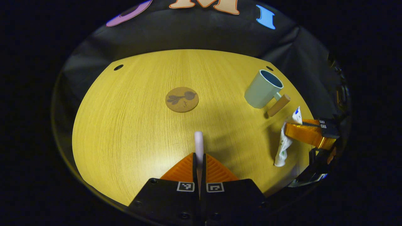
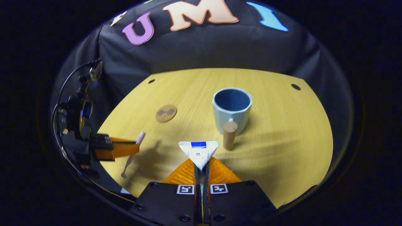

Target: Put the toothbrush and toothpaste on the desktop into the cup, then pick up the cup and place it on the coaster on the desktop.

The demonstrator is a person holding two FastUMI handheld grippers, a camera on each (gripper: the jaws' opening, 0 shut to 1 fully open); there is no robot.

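Right gripper view: right gripper [image 2: 201, 163] clamped on white toothpaste tube [image 2: 198, 152], near pale blue wooden-handled cup [image 2: 232, 109]. Left gripper [image 1: 199, 157] clamped on slim pale toothbrush [image 1: 198, 142]. Round brown coaster [image 1: 182, 99] vacant. Tube to be centred over rim before release.

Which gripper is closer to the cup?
Right. The right gripper, holding the toothpaste, is just before the cup; the left gripper, holding the toothbrush, is farther aside.

Left tool [image 1: 199, 161] clamped closed, right tool [image 2: 201, 166] clamped closed, both raised
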